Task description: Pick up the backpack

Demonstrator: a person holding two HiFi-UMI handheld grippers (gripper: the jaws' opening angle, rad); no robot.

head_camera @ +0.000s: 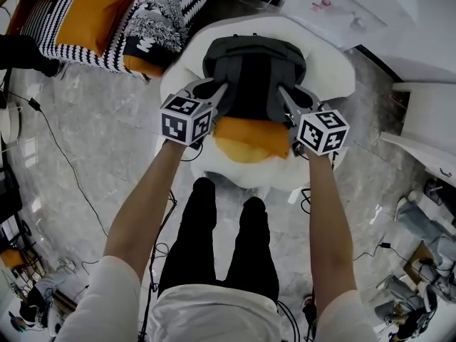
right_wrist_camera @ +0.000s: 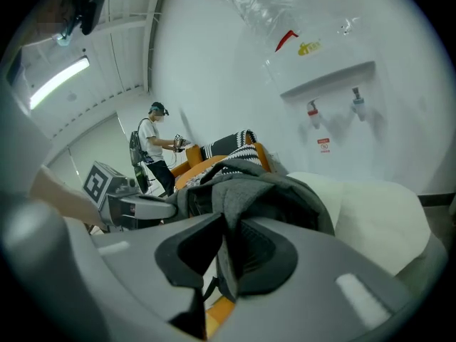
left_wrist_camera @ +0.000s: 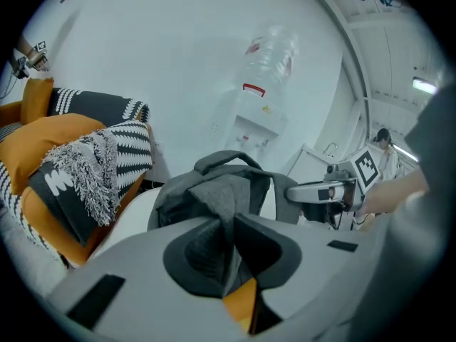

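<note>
The dark grey backpack (head_camera: 254,68) is seen over the seat of a white armchair (head_camera: 330,71), at the middle of the scene, with an orange cushion (head_camera: 246,141) just on its near side. It is gripped from both sides. The left gripper (head_camera: 223,91) is clamped on a fold of the backpack's grey fabric at the left edge, the jaws pressed nearly together on the cloth. The right gripper (head_camera: 283,95) is pinched the same way on a fold at the right edge. Striped and orange pillows (head_camera: 107,20) are piled at the far left, and a water dispenser (head_camera: 335,6) stands at the far right.
</note>
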